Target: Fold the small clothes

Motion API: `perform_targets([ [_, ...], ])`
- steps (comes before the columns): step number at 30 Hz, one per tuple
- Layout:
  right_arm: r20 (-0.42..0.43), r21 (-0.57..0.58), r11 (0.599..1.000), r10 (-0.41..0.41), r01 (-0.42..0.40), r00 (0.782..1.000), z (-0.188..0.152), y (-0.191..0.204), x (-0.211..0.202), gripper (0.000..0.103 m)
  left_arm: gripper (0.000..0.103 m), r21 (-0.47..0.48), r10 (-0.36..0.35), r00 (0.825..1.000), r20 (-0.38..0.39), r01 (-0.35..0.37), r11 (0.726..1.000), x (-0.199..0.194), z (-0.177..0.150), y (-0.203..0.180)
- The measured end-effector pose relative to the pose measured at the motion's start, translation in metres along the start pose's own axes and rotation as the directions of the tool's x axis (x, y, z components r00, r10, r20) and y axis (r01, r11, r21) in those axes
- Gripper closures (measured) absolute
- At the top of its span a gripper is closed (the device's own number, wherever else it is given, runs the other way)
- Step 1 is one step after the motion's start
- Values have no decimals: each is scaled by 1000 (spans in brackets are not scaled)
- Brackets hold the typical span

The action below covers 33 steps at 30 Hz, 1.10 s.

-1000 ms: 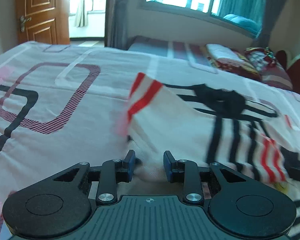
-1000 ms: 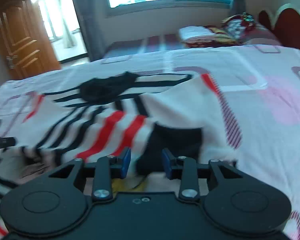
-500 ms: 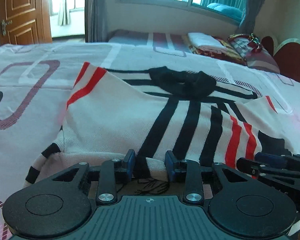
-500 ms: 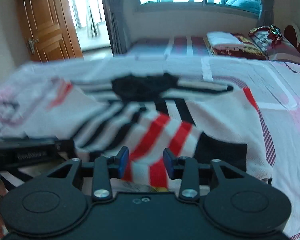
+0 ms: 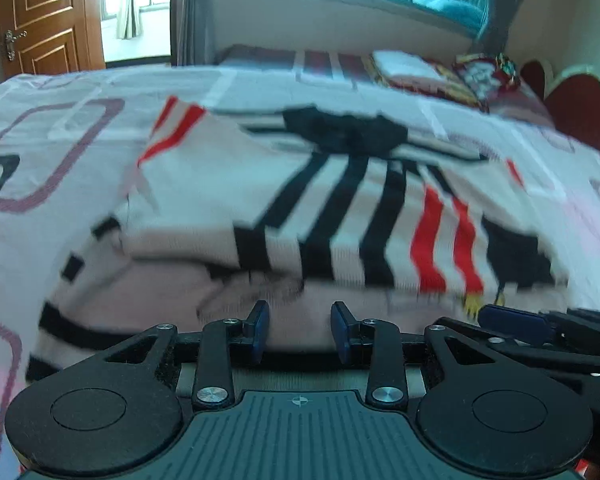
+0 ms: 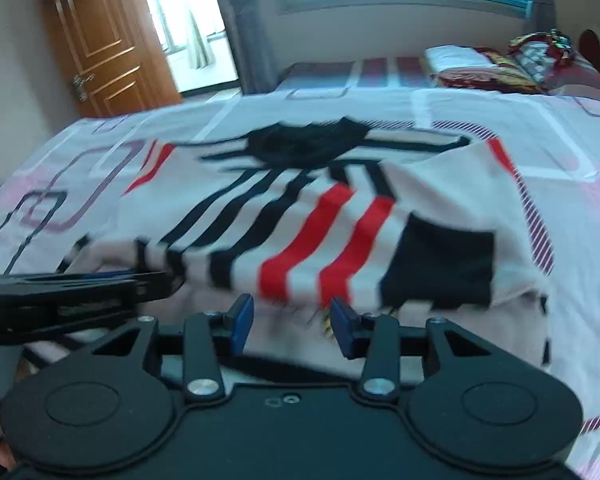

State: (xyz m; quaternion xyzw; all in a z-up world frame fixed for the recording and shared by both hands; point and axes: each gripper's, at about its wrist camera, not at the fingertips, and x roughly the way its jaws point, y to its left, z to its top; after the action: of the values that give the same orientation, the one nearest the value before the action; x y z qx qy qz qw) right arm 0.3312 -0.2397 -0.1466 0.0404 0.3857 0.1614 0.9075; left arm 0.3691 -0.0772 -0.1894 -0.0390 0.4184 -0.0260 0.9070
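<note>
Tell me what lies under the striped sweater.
The sweater lies on the patterned bedsheet, which shows all around it. Its top layer is folded over a paler layer of itself. Anything beneath the fabric is covered.

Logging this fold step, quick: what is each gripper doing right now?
Left gripper: jaws open, holding nothing, just short of the striped garment.
Right gripper: jaws open, holding nothing, at the garment's near edge.
</note>
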Motion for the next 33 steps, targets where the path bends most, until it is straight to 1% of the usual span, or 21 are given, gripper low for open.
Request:
perform_targets([
  [1,-13,-19,1000,-1,1,1000,-4,4,1,61,69,6,9,1000,-10,-9,1000,2,-5,2],
  [4,-61,-60,998,-29,26,998,-18,4,8,61,69,63,32,999,18,-33,997,-6,-22,9],
  [6,-57,-92,994,-61,56,997,-27,-2,5,61,69,89,55,998,29,-57,994,-15,-32,18],
  [9,-42,-112,988,-109,103,993,-36,-14,-5,61,69,61,79,996,32,-81,995,-26,-41,37],
  [12,-33,-85,987,-142,139,989,-42,-32,-15,61,69,14,110,994,18,-111,994,-35,-45,50],
  [14,-34,-79,984,-163,160,986,-44,-33,-21,61,69,-8,115,993,2,-115,993,-45,-47,50],
  [15,-33,-65,985,-161,159,986,-45,-32,-25,59,69,-1,97,995,0,-97,995,-51,-50,48],
  [17,-24,-14,995,-95,95,995,-50,-27,-38,59,68,24,65,998,7,-65,998,-63,-59,39],
  [18,-23,-5,997,-76,76,997,-54,-22,-43,59,68,46,45,999,12,-46,998,-68,-64,33],
  [20,-26,-22,999,-43,43,999,-64,-6,-53,57,68,87,14,1000,17,-15,996,-75,-73,24],
  [21,-33,-37,999,-29,28,999,-70,4,-55,57,68,113,4,1000,5,-5,994,-75,-78,20],
  [23,-41,-65,998,-13,11,999,-82,22,-59,56,68,145,7,1000,-30,-3,989,-72,-88,22],
  [24,-46,-85,996,-21,17,999,-88,30,-60,55,68,155,-2,1000,-5,3,988,-75,-94,27],
  [26,-59,-132,988,-84,75,995,-102,39,-58,55,68,172,1,1000,7,-2,985,-83,-104,36],
  [29,-25,-197,967,-171,163,985,-117,42,-69,53,68,154,-4,1000,5,4,988,-95,-116,55],
  [31,-27,-182,961,-215,207,976,-122,35,-78,47,68,146,-5,1000,7,4,989,-104,-124,67],
  [33,-32,-133,961,-247,241,968,-129,22,-88,43,68,128,-1,1000,2,1,992,-111,-131,77],
])
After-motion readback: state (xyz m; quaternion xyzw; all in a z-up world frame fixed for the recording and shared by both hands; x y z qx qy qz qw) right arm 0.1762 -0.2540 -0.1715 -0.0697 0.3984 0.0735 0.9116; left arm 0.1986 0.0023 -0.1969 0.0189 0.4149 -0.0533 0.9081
